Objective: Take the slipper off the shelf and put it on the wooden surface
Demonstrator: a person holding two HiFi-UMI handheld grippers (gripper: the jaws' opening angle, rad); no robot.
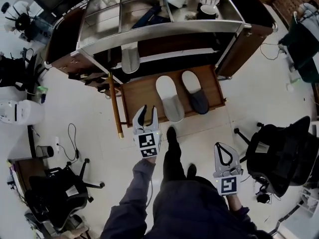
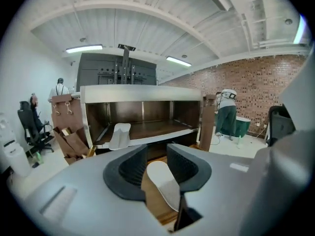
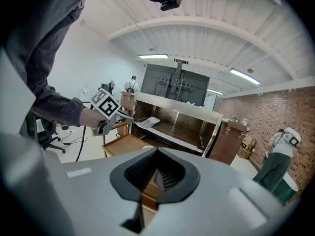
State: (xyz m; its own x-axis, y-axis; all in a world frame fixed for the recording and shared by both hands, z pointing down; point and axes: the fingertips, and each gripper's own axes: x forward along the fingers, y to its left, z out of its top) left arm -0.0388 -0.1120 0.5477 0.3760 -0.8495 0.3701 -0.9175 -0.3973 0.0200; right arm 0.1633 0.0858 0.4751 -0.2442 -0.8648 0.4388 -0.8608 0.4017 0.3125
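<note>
A low wooden surface (image 1: 139, 94) lies in front of the shelf cart. On it lie a white slipper (image 1: 170, 97) and a grey slipper (image 1: 195, 91), side by side. Another white slipper (image 1: 130, 59) rests on the cart's dark shelf (image 1: 164, 46). My left gripper (image 1: 145, 116) hovers at the wood's near edge, open and empty. In the left gripper view the white slipper (image 2: 165, 183) shows through the gap, lying on the wood beyond the jaws, and the shelf slipper (image 2: 119, 134) is farther back. My right gripper (image 1: 225, 156) hangs back at the right, shut and empty.
A wooden pole (image 1: 115, 105) leans at the wood's left side. Cups (image 1: 208, 1) stand on the cart top. Office chairs stand at left (image 1: 60, 193) and right (image 1: 281, 156). A person in green (image 2: 227, 117) stands by the brick wall. The wearer's black shoe (image 1: 172, 136) is near the wood.
</note>
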